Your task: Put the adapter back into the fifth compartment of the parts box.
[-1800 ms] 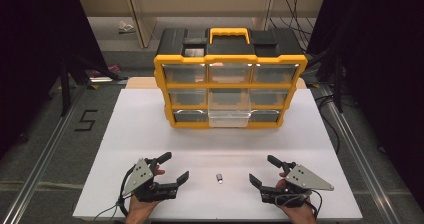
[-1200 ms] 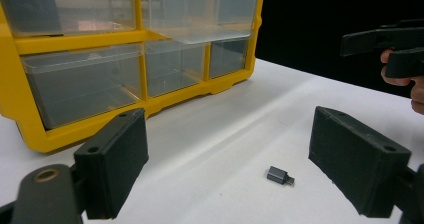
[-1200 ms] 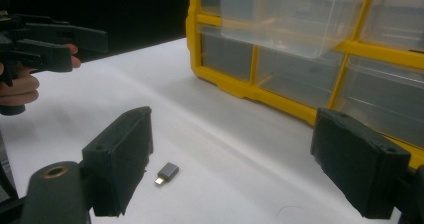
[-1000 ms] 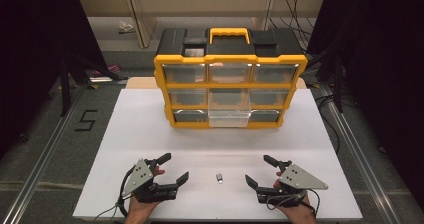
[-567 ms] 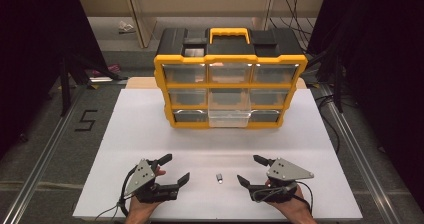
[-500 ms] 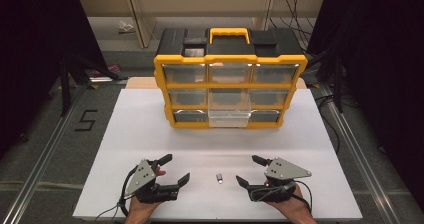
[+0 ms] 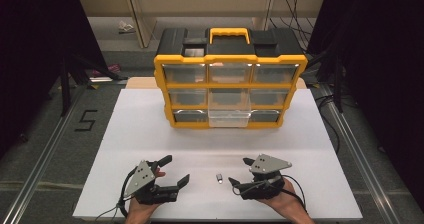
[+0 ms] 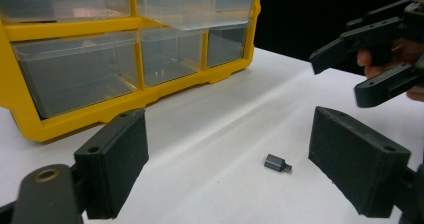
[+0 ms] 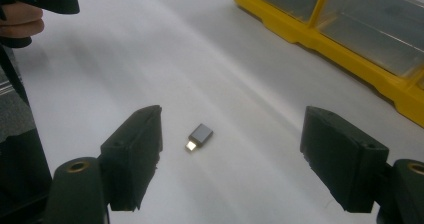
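A small grey adapter plug (image 7: 218, 178) lies flat on the white table top, between my two grippers. My right gripper (image 7: 239, 171) sits just right of it, open. Its jaws have just been closing a little, and no pad touches the plug. In the right gripper view the plug (image 9: 199, 136) lies on the table between and slightly ahead of the black pads (image 9: 132, 154). My left gripper (image 7: 176, 169) rests open to the plug's left. From the left gripper view the plug (image 8: 277, 163) is nearer the right-hand pad (image 8: 360, 159), with the right gripper (image 8: 340, 76) beyond it.
A yellow and black drawer organizer (image 7: 230, 84) stands at the back of the table. Its bottom middle clear drawer (image 7: 229, 116) is pulled out. The white table top (image 7: 140, 129) ends close behind my hands; dark floor and rails lie on both sides.
My right gripper has slid left toward the plug and now stands close beside it. The left gripper and the plug have stayed put.
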`<move>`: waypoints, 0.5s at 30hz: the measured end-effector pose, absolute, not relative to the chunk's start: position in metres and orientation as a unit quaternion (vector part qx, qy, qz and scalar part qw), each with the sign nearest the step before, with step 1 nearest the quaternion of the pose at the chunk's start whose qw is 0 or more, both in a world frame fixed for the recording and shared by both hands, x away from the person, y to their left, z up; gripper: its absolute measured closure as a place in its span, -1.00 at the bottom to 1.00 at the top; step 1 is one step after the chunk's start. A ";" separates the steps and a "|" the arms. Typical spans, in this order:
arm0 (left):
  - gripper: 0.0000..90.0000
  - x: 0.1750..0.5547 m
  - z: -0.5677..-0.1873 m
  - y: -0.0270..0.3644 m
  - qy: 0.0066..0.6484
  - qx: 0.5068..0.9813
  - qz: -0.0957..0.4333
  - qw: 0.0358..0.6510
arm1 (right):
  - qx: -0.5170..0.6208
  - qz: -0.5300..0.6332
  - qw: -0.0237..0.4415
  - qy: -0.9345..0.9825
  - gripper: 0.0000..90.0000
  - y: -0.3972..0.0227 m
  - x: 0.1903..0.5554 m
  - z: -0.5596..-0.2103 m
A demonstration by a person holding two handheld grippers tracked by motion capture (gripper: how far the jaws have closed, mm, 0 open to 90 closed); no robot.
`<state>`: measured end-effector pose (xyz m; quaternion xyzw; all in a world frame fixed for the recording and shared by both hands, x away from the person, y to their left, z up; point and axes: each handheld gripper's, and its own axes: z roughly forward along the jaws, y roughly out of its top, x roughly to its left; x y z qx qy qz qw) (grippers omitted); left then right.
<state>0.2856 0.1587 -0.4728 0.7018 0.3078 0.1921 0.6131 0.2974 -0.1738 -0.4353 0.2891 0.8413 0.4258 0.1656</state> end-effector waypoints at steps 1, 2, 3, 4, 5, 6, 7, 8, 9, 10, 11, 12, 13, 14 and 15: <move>-0.65 0.286 -0.473 0.159 0.307 0.702 0.192 0.613 | 0.290 0.421 0.164 0.844 -0.44 -0.170 0.299 -0.435; -0.65 0.285 -0.473 0.158 0.307 0.703 0.194 0.611 | 0.291 0.413 0.162 0.848 -0.43 -0.165 0.301 -0.435; -0.65 0.285 -0.473 0.158 0.307 0.703 0.194 0.611 | 0.291 0.413 0.162 0.848 -0.43 -0.165 0.301 -0.435; -0.65 0.285 -0.473 0.159 0.306 0.704 0.195 0.611 | 0.292 0.409 0.160 0.850 -0.43 -0.162 0.302 -0.435; -0.65 0.286 -0.473 0.159 0.306 0.703 0.195 0.612 | 0.289 0.398 0.158 0.856 -0.42 -0.156 0.305 -0.435; -0.65 0.286 -0.473 0.159 0.306 0.703 0.194 0.612 | 0.289 0.398 0.158 0.856 -0.42 -0.156 0.305 -0.435; -0.65 0.286 -0.473 0.159 0.306 0.703 0.194 0.612 | 0.288 0.389 0.154 0.861 -0.41 -0.151 0.306 -0.435; -0.65 0.286 -0.473 0.160 0.306 0.704 0.195 0.611 | 0.288 0.389 0.154 0.861 -0.41 -0.151 0.306 -0.435; -0.65 0.286 -0.473 0.160 0.305 0.704 0.195 0.611 | 0.287 0.384 0.153 0.864 -0.41 -0.149 0.307 -0.436; -0.65 0.286 -0.473 0.160 0.305 0.704 0.195 0.612 | 0.287 0.380 0.152 0.867 -0.41 -0.147 0.308 -0.436; -0.65 0.286 -0.473 0.160 0.304 0.703 0.195 0.612 | 0.286 0.376 0.150 0.868 -0.41 -0.145 0.309 -0.437; -0.65 0.286 -0.472 0.160 0.304 0.703 0.195 0.612 | 0.287 0.374 0.149 0.869 -0.40 -0.143 0.310 -0.437; -0.65 0.285 -0.472 0.160 0.304 0.704 0.195 0.612 | 0.286 0.369 0.147 0.872 -0.39 -0.140 0.312 -0.438; -0.65 0.285 -0.473 0.160 0.304 0.704 0.195 0.611 | 0.286 0.366 0.146 0.873 -0.39 -0.139 0.312 -0.438; -0.65 0.286 -0.472 0.161 0.304 0.705 0.195 0.610 | 0.287 0.363 0.145 0.874 -0.38 -0.137 0.314 -0.439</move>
